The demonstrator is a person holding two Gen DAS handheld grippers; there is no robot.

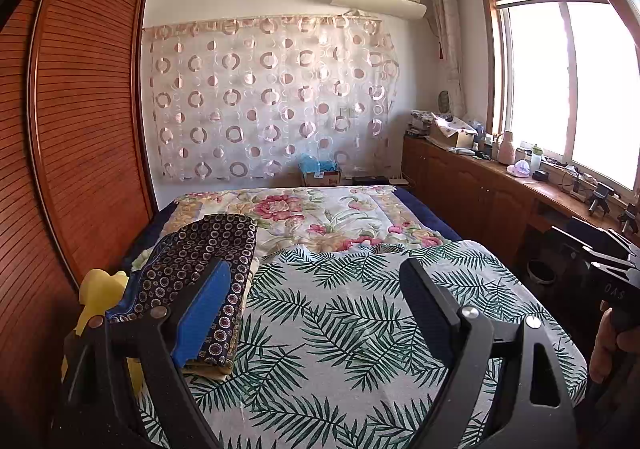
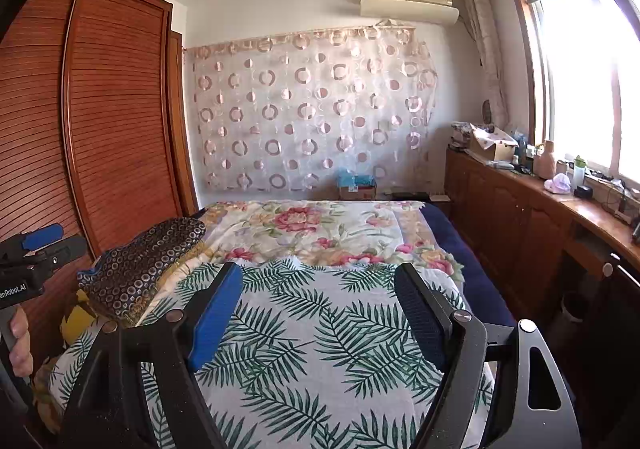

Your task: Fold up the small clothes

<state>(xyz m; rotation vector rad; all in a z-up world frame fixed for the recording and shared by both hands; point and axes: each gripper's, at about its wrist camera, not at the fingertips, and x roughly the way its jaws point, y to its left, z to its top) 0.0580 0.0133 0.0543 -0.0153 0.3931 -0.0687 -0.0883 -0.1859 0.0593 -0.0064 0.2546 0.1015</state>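
A folded dark garment with a ring pattern (image 1: pixel 208 273) lies on top of a small stack at the left side of the bed; it also shows in the right wrist view (image 2: pixel 148 269). A white cloth with green palm leaves (image 1: pixel 352 329) is spread flat over the near part of the bed, also in the right wrist view (image 2: pixel 320 337). My left gripper (image 1: pixel 316 281) is open and empty above the leaf cloth, its left finger in front of the folded stack. My right gripper (image 2: pixel 320 285) is open and empty above the same cloth.
A floral quilt (image 1: pixel 320 217) covers the far part of the bed. A wooden slatted wardrobe (image 1: pixel 80 129) stands close on the left. A wooden counter with bottles and boxes (image 1: pixel 500 169) runs under the window on the right. A yellow item (image 1: pixel 100 289) lies beside the stack.
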